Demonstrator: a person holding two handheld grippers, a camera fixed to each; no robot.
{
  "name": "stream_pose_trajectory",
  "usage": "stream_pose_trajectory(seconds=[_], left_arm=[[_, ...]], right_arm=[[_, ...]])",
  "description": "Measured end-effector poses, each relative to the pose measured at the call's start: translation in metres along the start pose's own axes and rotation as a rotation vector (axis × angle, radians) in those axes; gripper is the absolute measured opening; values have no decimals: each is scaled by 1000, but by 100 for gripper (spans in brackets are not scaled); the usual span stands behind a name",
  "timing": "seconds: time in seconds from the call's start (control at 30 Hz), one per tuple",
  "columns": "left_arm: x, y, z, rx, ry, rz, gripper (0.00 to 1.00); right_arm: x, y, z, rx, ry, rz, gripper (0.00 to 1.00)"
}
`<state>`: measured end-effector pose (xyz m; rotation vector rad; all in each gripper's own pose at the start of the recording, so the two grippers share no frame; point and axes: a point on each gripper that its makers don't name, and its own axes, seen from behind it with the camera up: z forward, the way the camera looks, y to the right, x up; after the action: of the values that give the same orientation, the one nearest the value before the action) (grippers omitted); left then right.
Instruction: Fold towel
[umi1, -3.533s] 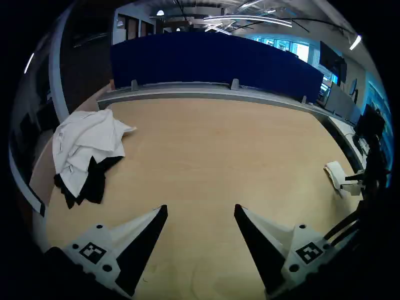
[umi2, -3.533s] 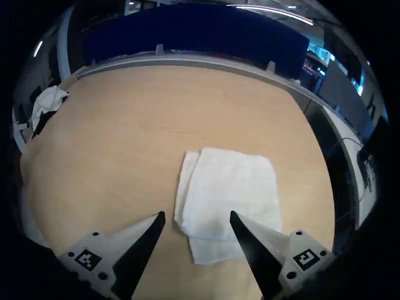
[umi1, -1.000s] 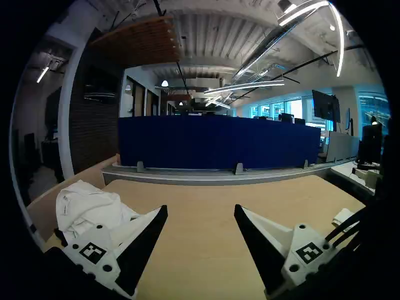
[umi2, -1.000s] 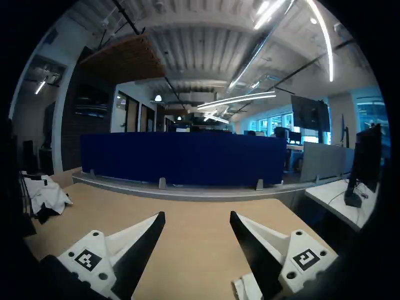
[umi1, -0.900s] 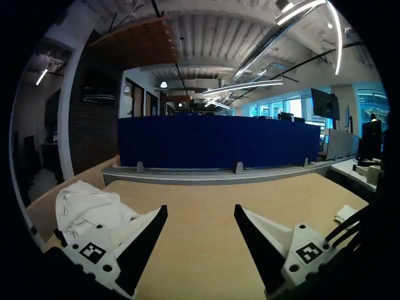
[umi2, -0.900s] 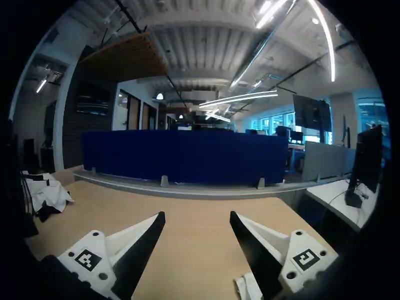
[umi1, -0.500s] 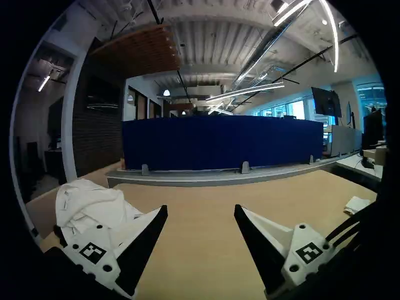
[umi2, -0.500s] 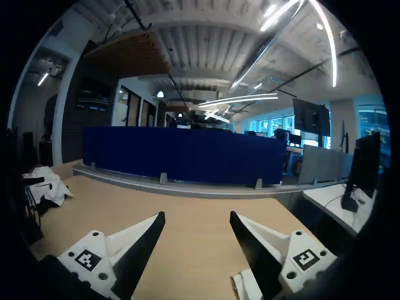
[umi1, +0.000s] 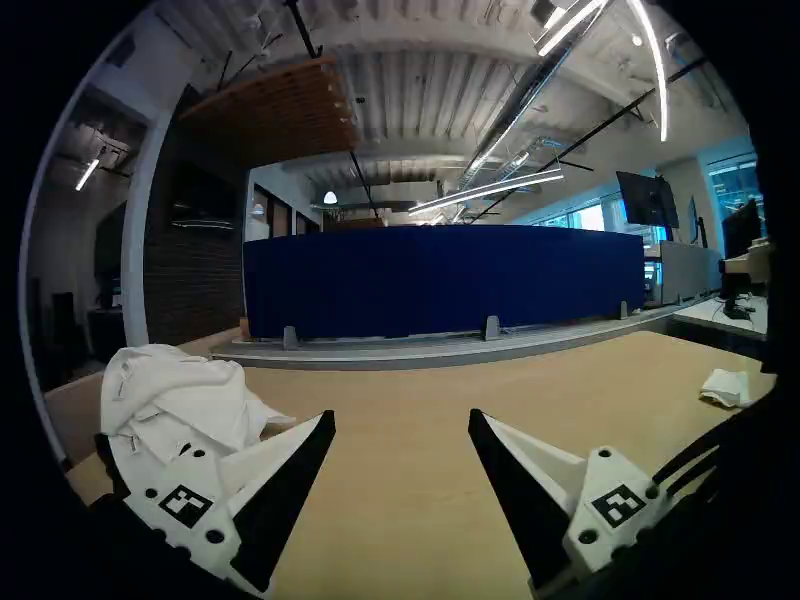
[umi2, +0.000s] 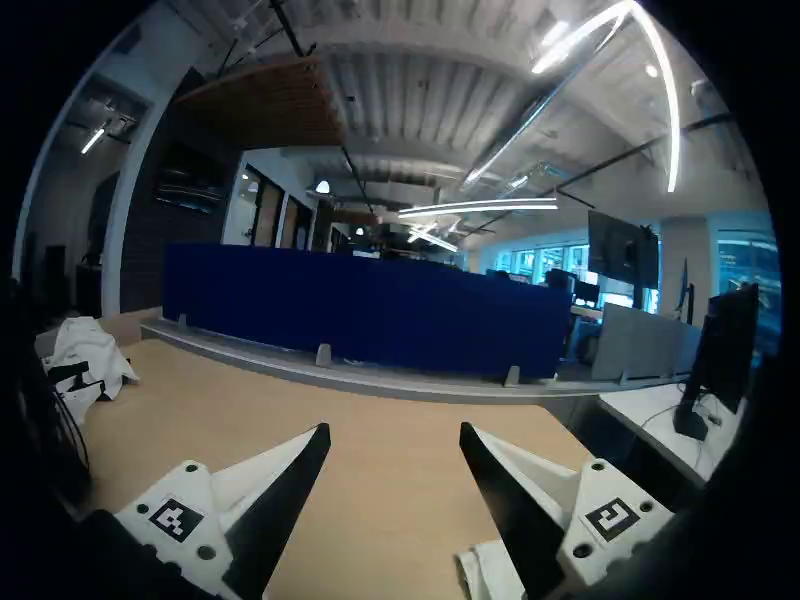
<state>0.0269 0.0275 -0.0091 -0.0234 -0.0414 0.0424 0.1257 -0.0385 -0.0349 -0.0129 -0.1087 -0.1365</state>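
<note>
Left claw (umi1: 400, 411), right claw (umi2: 393, 425) wide open, empty

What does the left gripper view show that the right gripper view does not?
Left gripper view: the left hand-held gripper, open, with the heap of white clothes close behind its left finger. Right gripper view: the right hand-held gripper, open, with the white towel lying at its right finger, partly hidden by it. Both share the wooden table, the blue partition, the heap and the towel, each near in one view and far off in the other.
</note>
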Motion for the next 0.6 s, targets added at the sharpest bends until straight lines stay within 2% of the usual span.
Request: stream_pose_trajectory(seconds=[0.47,0.6], left_arm=[[-27,-11,10,0,22,8,99],[-28,-13,10,0,36,-3,99]], right_arm=[[-29,1,7,-11,-14,9,100],[-33,5,8,-18,-15,8,100]])
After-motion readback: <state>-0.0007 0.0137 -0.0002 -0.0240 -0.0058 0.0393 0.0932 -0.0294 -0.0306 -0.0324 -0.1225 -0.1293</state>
